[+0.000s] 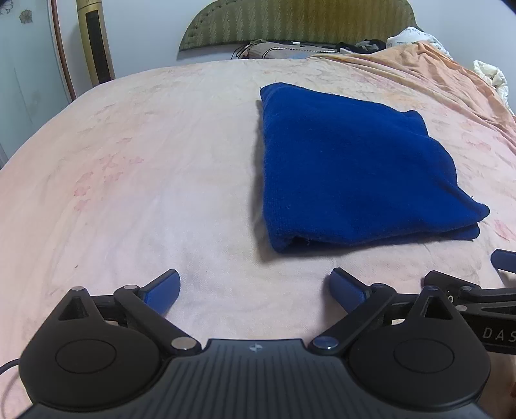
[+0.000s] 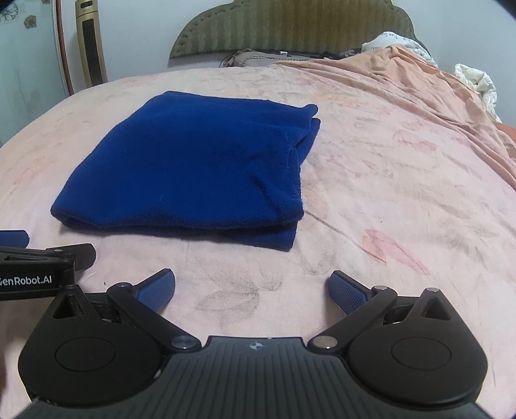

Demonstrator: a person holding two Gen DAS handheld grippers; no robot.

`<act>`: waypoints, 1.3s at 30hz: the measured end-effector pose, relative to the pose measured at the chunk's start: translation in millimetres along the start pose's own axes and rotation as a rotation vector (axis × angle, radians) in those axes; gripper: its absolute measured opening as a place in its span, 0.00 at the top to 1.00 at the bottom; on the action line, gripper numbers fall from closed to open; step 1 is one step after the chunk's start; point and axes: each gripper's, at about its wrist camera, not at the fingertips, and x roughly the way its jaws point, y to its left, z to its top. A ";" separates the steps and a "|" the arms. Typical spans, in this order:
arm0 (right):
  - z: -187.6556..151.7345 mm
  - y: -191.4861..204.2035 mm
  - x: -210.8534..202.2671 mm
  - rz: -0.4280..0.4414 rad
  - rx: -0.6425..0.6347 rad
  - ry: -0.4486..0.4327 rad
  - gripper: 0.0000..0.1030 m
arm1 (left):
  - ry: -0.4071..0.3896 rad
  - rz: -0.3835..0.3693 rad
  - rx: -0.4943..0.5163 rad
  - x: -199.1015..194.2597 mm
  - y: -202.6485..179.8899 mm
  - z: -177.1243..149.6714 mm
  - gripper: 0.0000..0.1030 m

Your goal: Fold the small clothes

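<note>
trouble from here would be a careless re-grab: a finger snagging the loose open edges at the lower right of the blue garment (image 2: 190,170) could drag the layers apart and spoil the fold. left gripper (image 1: 254,290) and right gripper (image 2: 251,290) both stand wide and empty. the folded garment lies flat on the pink bedsheet (image 2: 387,199), mid-frame, just beyond the fingertips, untouched.

The folded cloth (image 1: 354,167) lies on the bed (image 1: 145,161), with the headboard (image 1: 296,22) behind it.
</note>
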 end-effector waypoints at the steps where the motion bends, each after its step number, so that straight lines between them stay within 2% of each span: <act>1: 0.3 -1.1 0.0 0.005 0.003 0.000 0.00 | 0.000 0.001 0.001 0.3 0.0 -0.1 0.02; 39: 1.9 -0.7 -1.1 0.016 -0.016 0.007 0.00 | 0.007 0.019 0.012 0.3 -0.6 -0.3 0.00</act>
